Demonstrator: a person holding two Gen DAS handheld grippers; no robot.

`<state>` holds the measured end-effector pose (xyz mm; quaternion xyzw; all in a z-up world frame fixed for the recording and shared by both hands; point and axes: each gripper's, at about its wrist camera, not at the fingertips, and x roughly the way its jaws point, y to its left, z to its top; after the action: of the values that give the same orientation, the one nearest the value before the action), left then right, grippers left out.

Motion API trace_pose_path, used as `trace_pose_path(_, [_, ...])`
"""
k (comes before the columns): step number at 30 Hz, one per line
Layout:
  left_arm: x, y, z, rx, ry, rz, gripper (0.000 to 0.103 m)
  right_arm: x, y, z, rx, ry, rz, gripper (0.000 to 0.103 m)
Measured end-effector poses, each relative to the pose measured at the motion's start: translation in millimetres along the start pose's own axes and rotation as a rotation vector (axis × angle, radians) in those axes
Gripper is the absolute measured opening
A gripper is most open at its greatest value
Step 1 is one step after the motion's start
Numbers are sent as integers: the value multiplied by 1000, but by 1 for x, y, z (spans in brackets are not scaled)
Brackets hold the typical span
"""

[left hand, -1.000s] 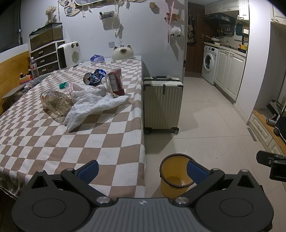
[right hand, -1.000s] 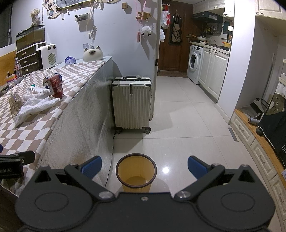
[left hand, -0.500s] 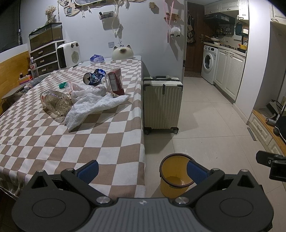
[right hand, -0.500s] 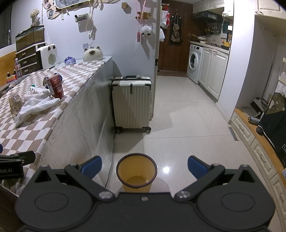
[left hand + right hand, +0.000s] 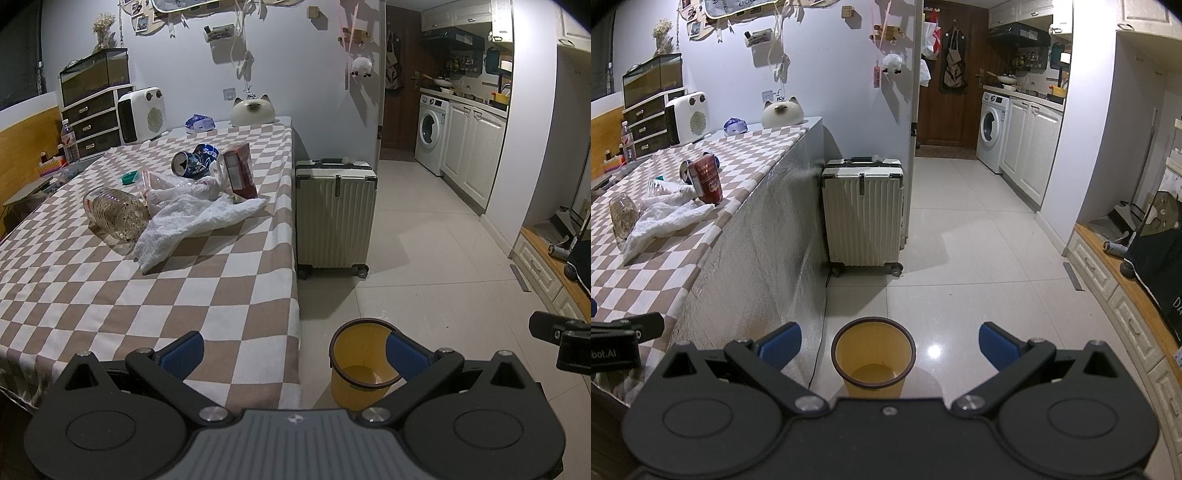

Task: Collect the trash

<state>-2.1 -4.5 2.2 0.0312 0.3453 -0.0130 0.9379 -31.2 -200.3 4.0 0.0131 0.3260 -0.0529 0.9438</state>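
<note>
Trash lies heaped mid-table at about 11 o'clock from my left gripper, well apart from it. Going left to right, there is a clear plastic jar on its side with its long axis running 10 to 4 o'clock, a crumpled white cloth trailing toward me, a crushed blue can behind it, and an upright red carton near the checkered tablecloth's right edge. My left jaws are spread wide and hold nothing. I judge the left the nearer for the first pick. A yellow waste bin stands on the floor beside the table, right between my right gripper's fingers, also wide apart and unloaded. The bin looks bare inside.
</note>
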Motion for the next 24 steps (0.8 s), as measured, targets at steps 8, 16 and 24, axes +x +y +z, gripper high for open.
trace_pose_path(8, [1,-2,2,1,-2,-1,103,0,-1,-1,2,0,0,103])
trace_pose_path(16, [3,1,2,18,-29,6,103,-2,-5,1,3,-3,-2,103])
trace_pose_path(24, [3,12,19,15,-99,26,103,-3,-7,9,-10,-40,-1,103])
